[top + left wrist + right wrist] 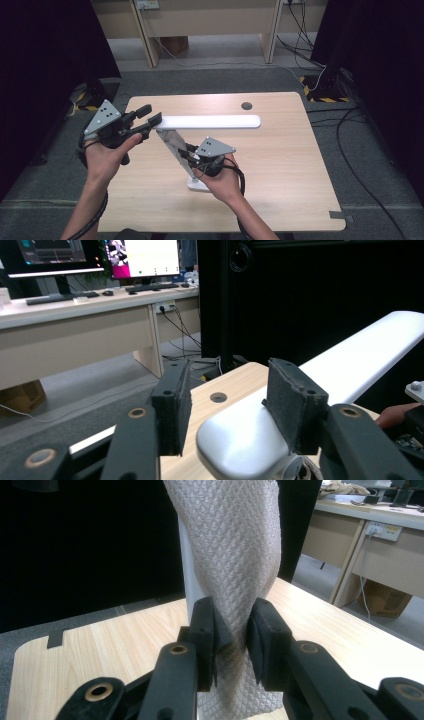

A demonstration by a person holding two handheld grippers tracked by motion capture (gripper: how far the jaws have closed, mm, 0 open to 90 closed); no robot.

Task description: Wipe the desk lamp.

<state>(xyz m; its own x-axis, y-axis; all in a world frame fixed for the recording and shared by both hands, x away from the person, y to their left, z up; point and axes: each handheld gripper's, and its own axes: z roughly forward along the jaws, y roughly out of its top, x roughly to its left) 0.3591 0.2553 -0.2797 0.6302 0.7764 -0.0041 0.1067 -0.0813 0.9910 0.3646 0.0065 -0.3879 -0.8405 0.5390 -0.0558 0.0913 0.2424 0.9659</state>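
Right gripper (191,153): clenched on lamp stem (235,555), pads pressing its textured cover just above lamp base (197,185), near front-centre of surface (280,170). Left gripper (145,119): jaws astride near end of white lamp head (260,435); one pad looks to touch, the other stands clear, so released, probably. Head runs level toward far right, w/ cable hole (246,105) beyond.
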